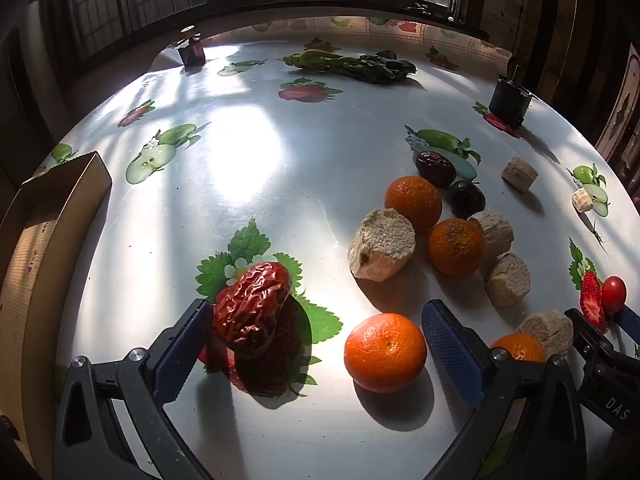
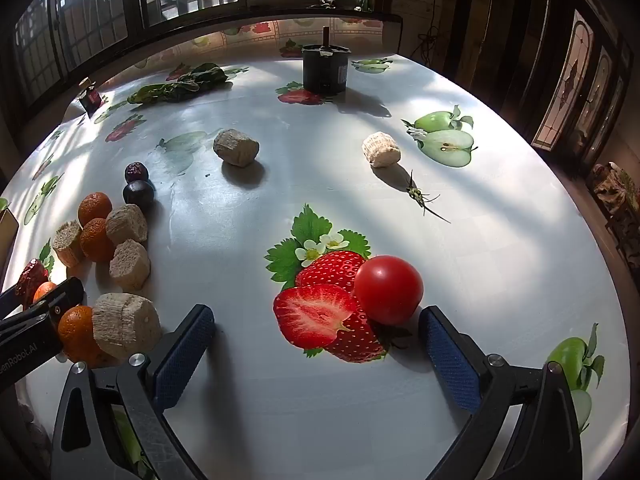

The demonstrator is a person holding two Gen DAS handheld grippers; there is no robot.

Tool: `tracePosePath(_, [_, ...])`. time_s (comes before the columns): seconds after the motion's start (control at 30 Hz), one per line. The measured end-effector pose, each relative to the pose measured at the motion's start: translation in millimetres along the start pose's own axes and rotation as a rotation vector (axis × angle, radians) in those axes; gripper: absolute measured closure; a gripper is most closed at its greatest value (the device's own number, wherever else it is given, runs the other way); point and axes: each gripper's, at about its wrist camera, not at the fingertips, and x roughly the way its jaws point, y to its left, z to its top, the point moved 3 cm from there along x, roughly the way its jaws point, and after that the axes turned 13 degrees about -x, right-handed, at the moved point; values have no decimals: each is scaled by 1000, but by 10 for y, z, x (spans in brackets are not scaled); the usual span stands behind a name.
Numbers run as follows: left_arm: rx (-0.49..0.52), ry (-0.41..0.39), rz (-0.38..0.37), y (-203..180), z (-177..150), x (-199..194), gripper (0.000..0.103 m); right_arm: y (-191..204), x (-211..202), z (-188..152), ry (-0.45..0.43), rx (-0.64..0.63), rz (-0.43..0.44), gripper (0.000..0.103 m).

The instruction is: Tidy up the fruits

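The fruits lie loose beside the cardboard box [image 1: 60, 200], so sorting is not begun. The left claw [image 1: 320, 344] and right claw [image 2: 316, 340] stand wide, holding nothing.

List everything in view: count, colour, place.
mandarins: 4, orange, central cluster
stalk chunks: 6, beige, four among mandarins, two apart
wrinkled dates: 2, red-brown, one near front, one behind mandarins
round fruit: 1, dark, beside far date
cherry tomato: 1, red, on printed strawberry
leafy greens: 1, green, far edge
cup: 1, black, far side
jar: 1, dark, far corner
cardboard box: 1, brown, left edge
table: 1, white, fruit-printed
left gripper: 1, black-blue, jaws open
right gripper: 1, black-blue, jaws open
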Motion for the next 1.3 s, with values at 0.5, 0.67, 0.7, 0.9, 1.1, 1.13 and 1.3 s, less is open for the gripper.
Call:
tracePosePath(0.5, [92,89,-42,1,-52,-36,0,18,11,17,5,15,-10,1])
tracePosePath(0.67, [100,137,-71,75,-128,-139,0,28,-32,-28,39,-2,19,1])
tracePosePath(0.7, [85,145,-98,120,-148,-190,0,31,-38,-37,43,-5,20,1])
tracePosePath(0.9, [9,-22,-145,521,15,-792,0,39,-68,-70,66,3,17,1])
tracePosePath(1.1, [-14,-185,-97,979,150,-1334,0,40,-82,-62,84,-6,23,1])
tracePosePath(1.13, [-15,-204,-83,1018,160,-1377,0,38,-93,-62,89,-5,19,1])
tracePosePath(1.3, [-11,-246,-69,1065,128,-1445,1,82,-471,-12,-17,-16,-22,1])
